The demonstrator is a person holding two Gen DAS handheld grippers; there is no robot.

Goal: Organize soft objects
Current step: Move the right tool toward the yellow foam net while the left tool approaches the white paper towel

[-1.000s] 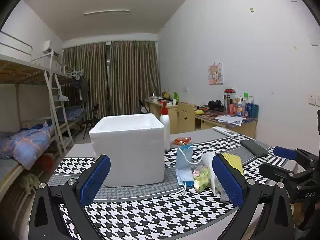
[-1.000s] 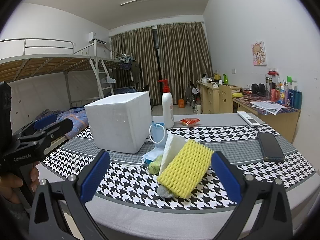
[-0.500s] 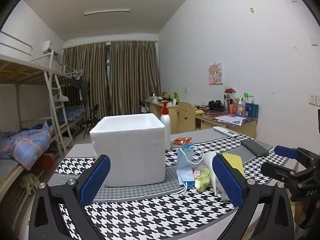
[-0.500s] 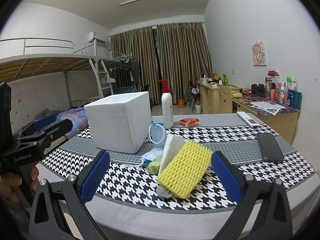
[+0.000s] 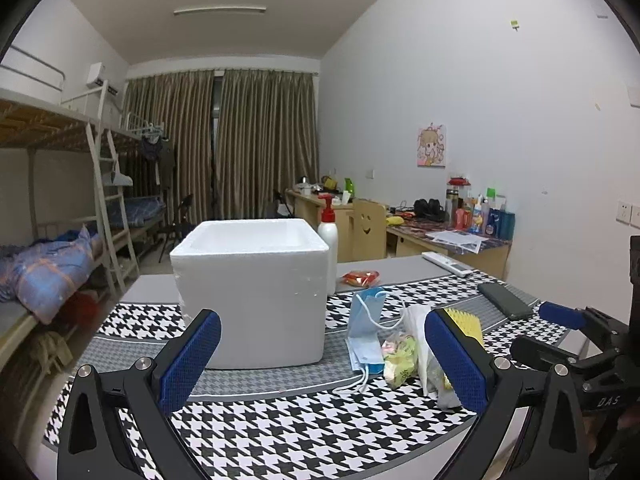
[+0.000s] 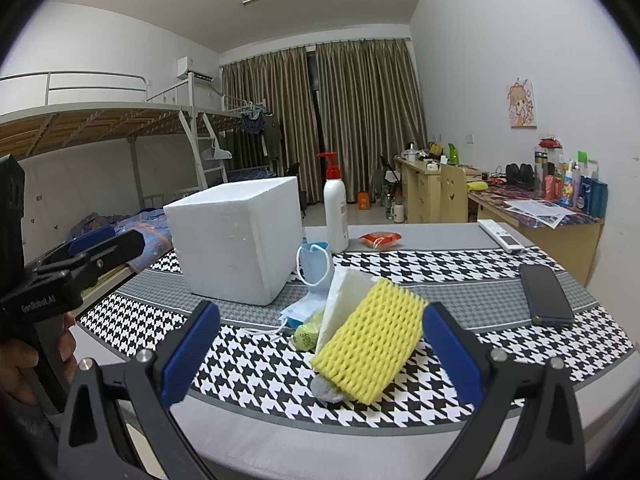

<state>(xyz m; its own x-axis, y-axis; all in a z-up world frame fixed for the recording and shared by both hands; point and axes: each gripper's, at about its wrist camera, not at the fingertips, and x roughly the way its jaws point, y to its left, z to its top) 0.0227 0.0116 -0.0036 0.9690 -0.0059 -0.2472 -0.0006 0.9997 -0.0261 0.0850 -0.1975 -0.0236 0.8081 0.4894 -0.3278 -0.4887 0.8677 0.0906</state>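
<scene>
Barely anything has moved since a second ago: the left gripper [image 5: 323, 358] has crept a touch nearer the white foam box [image 5: 252, 290], and the right gripper [image 6: 318, 354] sits pretty much where it was. Both sets of jaws are spread wide with nothing between the blue pads.

The soft stuff is all in 1 little heap on the houndstooth table [image 6: 460, 300], just right of the foam box. In the right wrist view the yellow foam net [image 6: 370, 342] leans tilted against a white bag [image 6: 344, 296], and it sits right in the gap between the right jaws but ahead of them, not touching either pad. Behind it there's a blue face mask [image 6: 314, 264] standing up, more mask material flat on the cloth with its ear loops trailing, and a small greenish packet [image 6: 306, 332] tucked at the base of the bag.

From the left wrist view the same heap is off toward the right pad: the mask [image 5: 366, 328] and the packet [image 5: 398, 356] show between the jaws, while the yellow net [image 5: 466, 320] is mostly hidden behind the right pad.

Further back there's a pump bottle [image 6: 335, 210] just behind the box, a red snack pack [image 6: 380, 240], a phone [image 6: 546, 294] and a remote [image 6: 500, 236].
</scene>
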